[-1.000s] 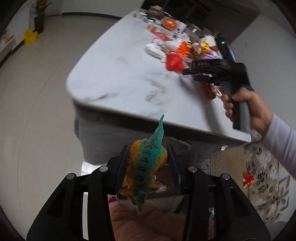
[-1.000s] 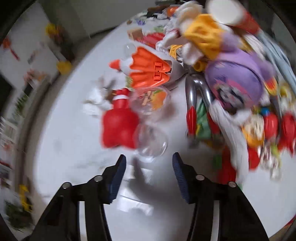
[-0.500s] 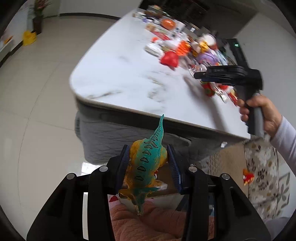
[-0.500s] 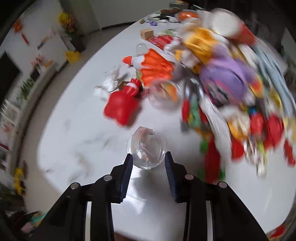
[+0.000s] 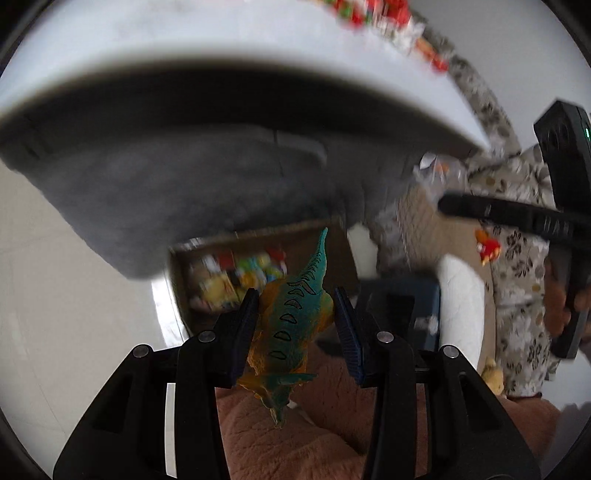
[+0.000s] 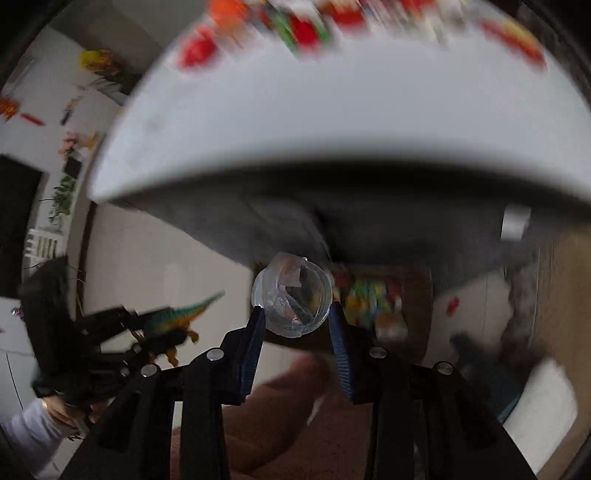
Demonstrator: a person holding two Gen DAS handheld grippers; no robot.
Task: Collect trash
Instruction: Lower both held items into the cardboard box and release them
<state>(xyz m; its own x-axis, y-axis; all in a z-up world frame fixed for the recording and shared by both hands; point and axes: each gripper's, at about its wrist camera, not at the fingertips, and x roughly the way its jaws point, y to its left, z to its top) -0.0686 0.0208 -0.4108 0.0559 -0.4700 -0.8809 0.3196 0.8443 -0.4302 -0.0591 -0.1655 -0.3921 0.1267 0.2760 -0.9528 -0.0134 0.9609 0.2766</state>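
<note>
1. A clear plastic cup is pinched between the blue pads of the right hand-held gripper, its open mouth facing the camera, with something crumpled and clear inside.
2. A toy dinosaur, teal on the back and orange on the flanks, is clamped between the pads of the left hand-held gripper; its tail points up and away, its head hangs toward the camera.
3. Both loads hang in the air below the edge of the white table, off its near side.
4. Beyond the dinosaur, lower down under the table's dark grey base, stands a cardboard box with blurred, colourful items inside; the same box appears just right of the cup in the right wrist view.
5. On the far part of the table lies a blurred heap of red, orange and green things.
6. In the left wrist view the right hand-held gripper reaches in from the right; a flowered fabric hangs behind it.
7. In the right wrist view the left hand-held gripper with the dinosaur sits at the left.
</note>
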